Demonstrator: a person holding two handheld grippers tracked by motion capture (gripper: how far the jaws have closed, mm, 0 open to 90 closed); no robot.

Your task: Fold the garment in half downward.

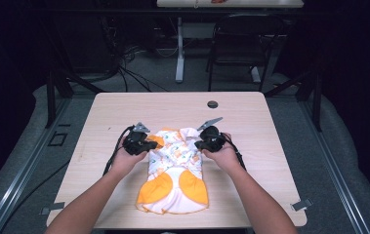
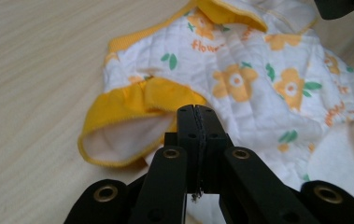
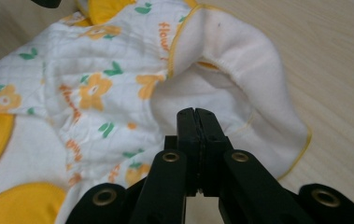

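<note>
Garment [image 1: 175, 168] lies mid-surface [image 1: 109, 109], centre of the high view, cuffs folded inward. Risk, as a judgement: a fold may spring open once released, or thin cloth may slip from a shallow pinch, since both sleeves sit loosely. Left hand-held gripper [image 2: 196, 112], lower centre of its view, is clenched over the yellow cuff [image 2: 132, 100]. Right hand-held gripper [image 3: 196, 114] is clenched above the white sleeve [image 3: 240, 70]; whether either pinches cloth cannot be told.
</note>
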